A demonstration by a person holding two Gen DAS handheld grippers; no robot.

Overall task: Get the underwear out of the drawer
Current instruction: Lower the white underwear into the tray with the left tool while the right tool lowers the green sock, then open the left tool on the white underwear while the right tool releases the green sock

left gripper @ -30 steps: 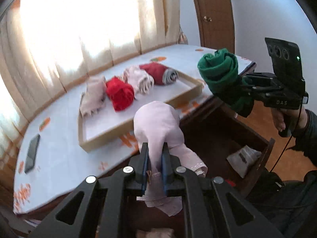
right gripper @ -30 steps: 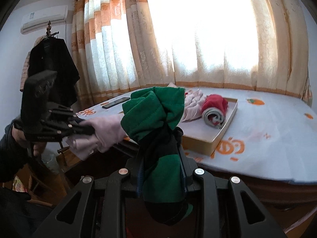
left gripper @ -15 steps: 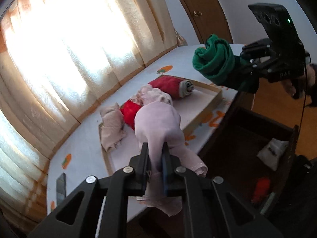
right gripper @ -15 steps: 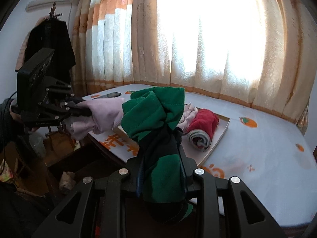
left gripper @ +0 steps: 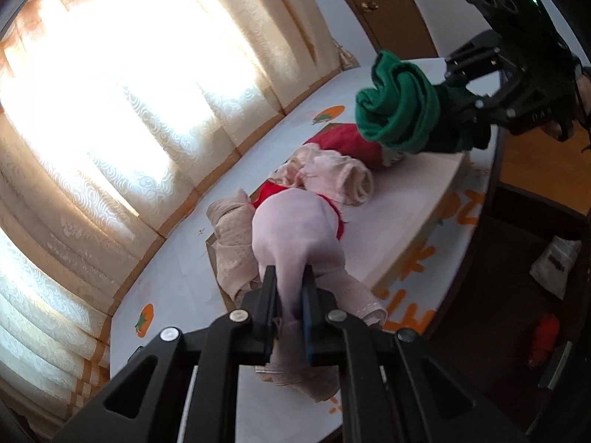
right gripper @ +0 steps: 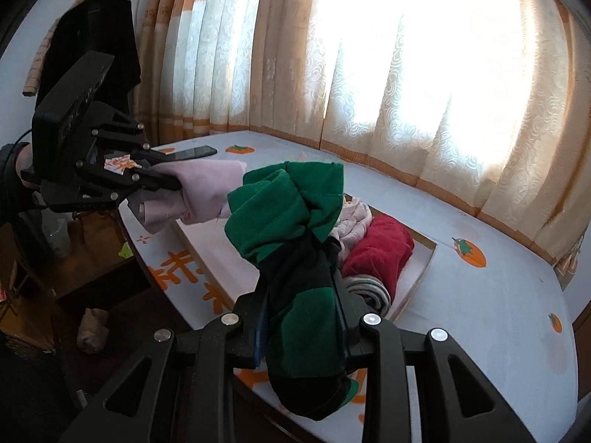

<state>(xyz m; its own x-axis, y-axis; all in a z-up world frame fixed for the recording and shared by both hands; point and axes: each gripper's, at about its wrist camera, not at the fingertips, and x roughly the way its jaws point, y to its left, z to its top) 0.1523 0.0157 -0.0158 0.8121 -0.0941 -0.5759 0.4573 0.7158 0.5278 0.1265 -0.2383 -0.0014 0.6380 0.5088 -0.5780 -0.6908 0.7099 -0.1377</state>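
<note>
A pale pink underwear roll [left gripper: 295, 232] was pinched in the left gripper [left gripper: 290, 288], a green roll [right gripper: 288, 206] clamped in the right gripper [right gripper: 301, 295]; both were held at frame centre over the tray [right gripper: 424, 262], presumably for setting down beside the rolls already there.

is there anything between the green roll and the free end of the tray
Nothing visible: the green roll, held in the right tongs, hangs over the tray, whose near end is bare; the other rolls lie at the far end.
</note>
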